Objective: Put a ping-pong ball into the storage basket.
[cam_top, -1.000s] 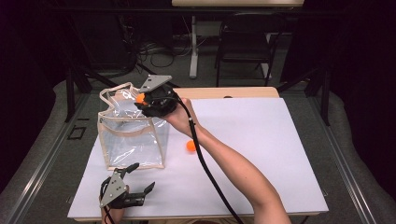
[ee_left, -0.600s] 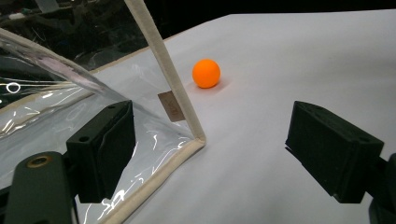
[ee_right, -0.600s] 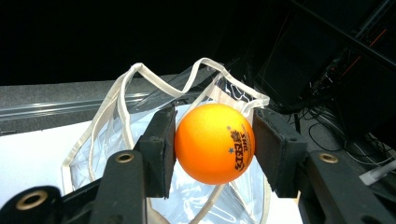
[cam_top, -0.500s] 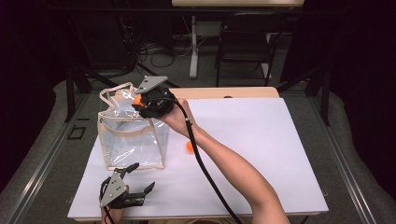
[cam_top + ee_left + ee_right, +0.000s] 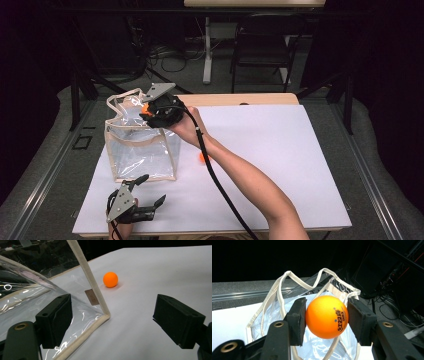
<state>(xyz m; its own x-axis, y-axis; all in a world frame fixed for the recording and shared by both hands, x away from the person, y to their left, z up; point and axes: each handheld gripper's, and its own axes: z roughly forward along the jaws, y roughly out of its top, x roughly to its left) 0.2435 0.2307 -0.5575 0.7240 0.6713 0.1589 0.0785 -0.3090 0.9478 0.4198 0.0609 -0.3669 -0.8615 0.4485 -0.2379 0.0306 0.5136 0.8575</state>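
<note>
The left gripper [image 5: 142, 192] is resting at the near edge of the white table [image 5: 280, 165], jaws spread wide with nothing between them; in the left gripper view they are framing the near lower corner of the clear bag [image 5: 37, 302]. A small brown tag [image 5: 90, 297] is sitting beside the bag's cream edging, its writing too small to read. Just past that corner a second orange ball [image 5: 110, 279] is lying loose on the table, apart from the bag.

Farther off, the right gripper [image 5: 150, 111] is hovering over the bag's open mouth [image 5: 312, 290], its pads clenched on the orange ball [image 5: 327, 316], which is sitting squarely between them. The ball is carrying dark printed lettering and small stars, turned sideways and not clearly legible.

The step in hand looks like dropping this ball into the bag. To do it well, the right hand should be centring the ball over the opening, clear of the cream handles [image 5: 287, 280], lowering a little, then parting the jaws gently so the ball is not bouncing back out
</note>
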